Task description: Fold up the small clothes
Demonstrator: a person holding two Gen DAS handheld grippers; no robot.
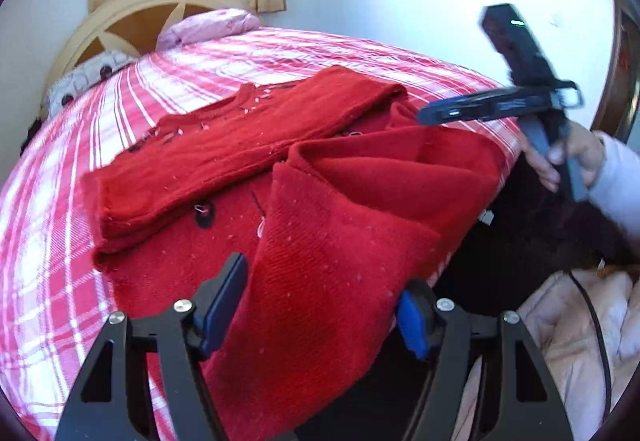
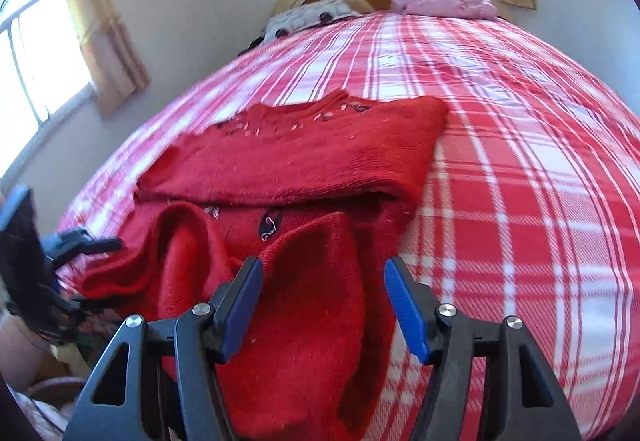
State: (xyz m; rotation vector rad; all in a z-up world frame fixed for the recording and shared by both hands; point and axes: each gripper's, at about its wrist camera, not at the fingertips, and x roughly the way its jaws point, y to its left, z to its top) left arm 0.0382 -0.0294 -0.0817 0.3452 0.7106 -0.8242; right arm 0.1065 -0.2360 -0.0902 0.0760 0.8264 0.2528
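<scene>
Red sweater (image 1: 248, 145) spread on the plaid bed (image 2: 520, 201), sleeves folded across, long axis running near to far, hem draped between the parted pads of both left claw (image 1: 320, 305) and right claw (image 2: 324, 301) (neither clamped, equally near).

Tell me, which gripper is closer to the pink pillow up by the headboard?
Hard to tell, likely neither. The left gripper and right gripper both sit open at the sweater's near hem, at the bed's foot, with the pink pillow far across the bed.
</scene>
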